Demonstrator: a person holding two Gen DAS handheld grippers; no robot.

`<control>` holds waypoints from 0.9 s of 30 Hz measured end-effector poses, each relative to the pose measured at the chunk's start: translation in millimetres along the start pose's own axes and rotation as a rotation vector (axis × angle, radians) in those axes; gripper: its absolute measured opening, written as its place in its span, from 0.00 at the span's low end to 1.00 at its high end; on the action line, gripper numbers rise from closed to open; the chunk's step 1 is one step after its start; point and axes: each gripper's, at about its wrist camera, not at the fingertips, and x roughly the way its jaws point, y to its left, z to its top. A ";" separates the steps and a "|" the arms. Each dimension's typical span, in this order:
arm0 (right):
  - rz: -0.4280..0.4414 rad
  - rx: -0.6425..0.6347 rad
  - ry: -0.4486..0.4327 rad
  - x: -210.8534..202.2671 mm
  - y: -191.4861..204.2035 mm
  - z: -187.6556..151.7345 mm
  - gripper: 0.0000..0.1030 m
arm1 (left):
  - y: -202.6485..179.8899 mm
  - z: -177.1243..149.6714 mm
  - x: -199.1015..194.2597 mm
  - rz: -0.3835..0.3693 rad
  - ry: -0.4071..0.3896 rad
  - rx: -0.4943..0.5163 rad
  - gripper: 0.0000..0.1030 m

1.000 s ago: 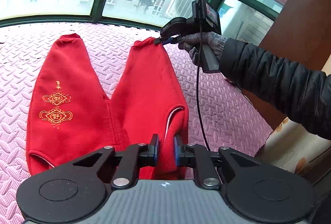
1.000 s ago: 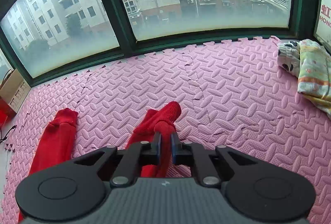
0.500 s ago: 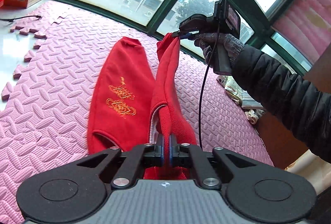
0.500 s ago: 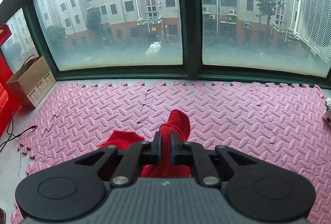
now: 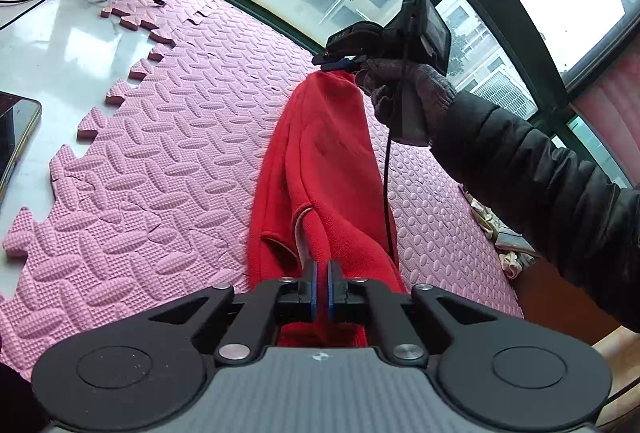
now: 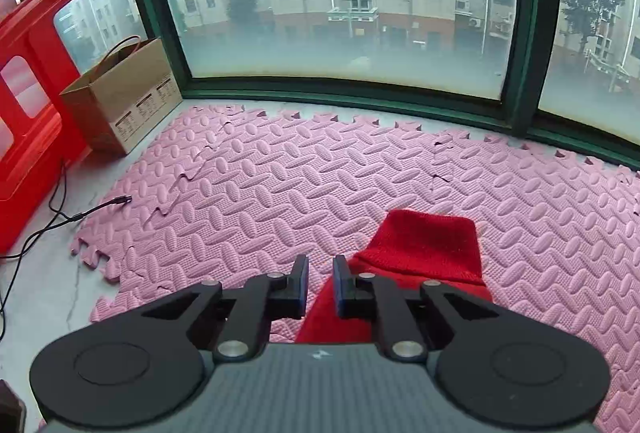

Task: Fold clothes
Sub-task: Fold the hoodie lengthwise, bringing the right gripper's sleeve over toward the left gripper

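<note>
Red trousers (image 5: 320, 161) now folded leg-on-leg.

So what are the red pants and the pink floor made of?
The red pants look like soft fleece or knit cloth: matte, fuzzy, draping in folds, with a ribbed cuff. The pink floor mat looks like squishy foam: puzzle-tooth edges and a pressed bumpy pattern, no shine.

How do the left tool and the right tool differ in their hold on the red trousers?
Grip: the left tool is shut on the red trousers; the right tool has its jaws opening, with a gap and no cloth pinched.
Place: the left tool holds near a pocket opening; the right tool sits at the cuff, which lies on the pink mat.
Both are black and angled down over the mat.
</note>
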 end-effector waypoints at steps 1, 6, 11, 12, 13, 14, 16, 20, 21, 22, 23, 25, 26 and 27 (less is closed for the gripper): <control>0.021 -0.017 0.004 -5.9 0.1 0.0 0.17 | 1.5 0.8 -0.7 0.005 0.002 -0.001 0.06; 0.098 -0.142 0.058 -41.6 -2.9 -8.0 0.19 | 6.6 10.5 -7.9 0.019 -0.008 0.002 0.09; 0.124 -0.257 0.147 -62.6 -10.4 -34.5 0.22 | -2.8 30.5 0.0 0.005 -0.021 0.038 0.11; 0.137 -0.305 0.174 -66.3 -10.4 -46.6 0.24 | -8.0 34.3 5.2 0.002 -0.019 0.059 0.12; 0.130 -0.330 0.180 -67.7 -9.2 -53.8 0.25 | -13.1 38.0 10.4 -0.001 -0.017 0.080 0.13; 0.131 -0.341 0.183 -67.9 -8.4 -56.7 0.26 | -15.7 39.9 14.8 -0.005 -0.011 0.091 0.14; 0.151 -0.357 0.181 -67.0 -6.6 -70.2 0.25 | -22.5 44.7 28.5 -0.002 0.008 0.123 0.14; 0.194 -0.330 0.184 -52.4 0.3 -81.9 0.26 | -22.6 50.7 53.0 0.033 0.056 0.145 0.14; 0.200 -0.332 0.185 -47.0 3.0 -83.4 0.26 | -20.9 52.0 58.0 0.048 0.073 0.147 0.14; 0.206 -0.333 0.184 -42.2 5.4 -84.5 0.27 | -19.3 53.4 63.0 0.063 0.090 0.148 0.14; 0.213 -0.331 0.178 -40.6 5.6 -83.9 0.28 | -17.7 54.9 66.7 0.074 0.107 0.151 0.14; 0.229 -0.324 0.165 -38.0 5.4 -82.1 0.31 | -15.9 60.0 71.3 0.094 0.130 0.168 0.14; 0.243 -0.308 0.157 -40.4 1.4 -78.5 0.32 | -17.3 63.3 72.5 0.103 0.135 0.184 0.14; 0.256 -0.293 0.150 -42.6 -2.3 -75.3 0.32 | -18.6 66.5 73.5 0.111 0.136 0.195 0.14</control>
